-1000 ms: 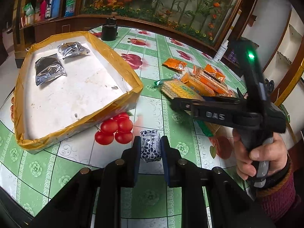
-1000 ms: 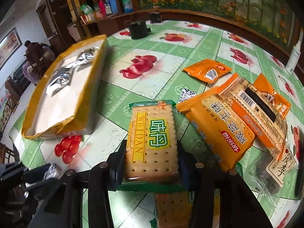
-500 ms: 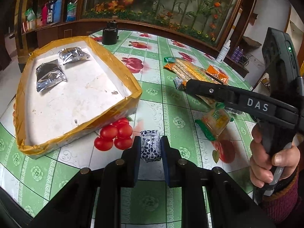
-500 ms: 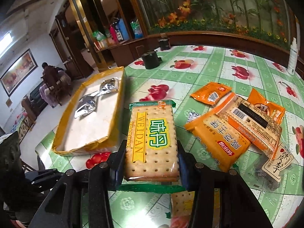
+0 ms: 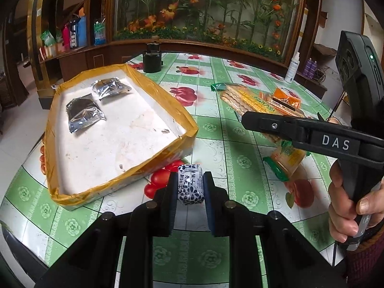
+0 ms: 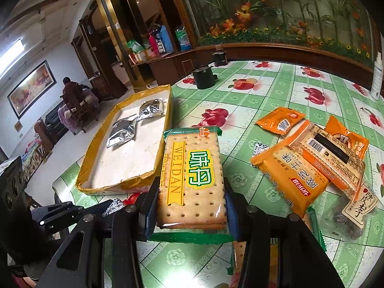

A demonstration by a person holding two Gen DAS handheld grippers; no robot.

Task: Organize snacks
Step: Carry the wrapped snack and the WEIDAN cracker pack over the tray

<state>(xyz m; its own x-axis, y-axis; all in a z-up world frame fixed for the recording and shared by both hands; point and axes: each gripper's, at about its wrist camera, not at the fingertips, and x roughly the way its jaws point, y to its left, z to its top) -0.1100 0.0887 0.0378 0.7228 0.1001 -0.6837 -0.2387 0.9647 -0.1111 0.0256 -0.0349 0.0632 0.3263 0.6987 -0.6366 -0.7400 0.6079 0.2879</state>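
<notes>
My left gripper [image 5: 190, 187] is shut on a small blue-and-white patterned snack packet [image 5: 190, 186], held just off the near corner of the yellow-taped white tray [image 5: 184, 129]. Two silver foil packets [image 5: 84, 114] lie in the tray's far end. My right gripper [image 6: 190, 199] is shut on a green-edged cracker pack [image 6: 193, 172], lifted above the table to the right of the tray [image 6: 165, 134]. In the left wrist view that pack [image 5: 249, 100] shows beyond the right gripper's black finger [image 5: 276, 126], with a hand [image 5: 345, 206] on the handle.
Orange snack packs [image 6: 295, 175] and a clear pack [image 6: 360, 206] lie in a heap on the green fruit-print tablecloth [image 6: 240, 96] at the right. Another cracker pack [image 5: 288, 158] lies under the right gripper. A dark pot [image 6: 204, 78] and a white bottle [image 6: 376, 76] stand at the far edge. A person [image 6: 72, 96] sits in the room behind.
The right gripper has lifted the cracker pack off the table and tilted up. The left gripper kept its hold on the small packet and tilted slightly, showing more of the room.
</notes>
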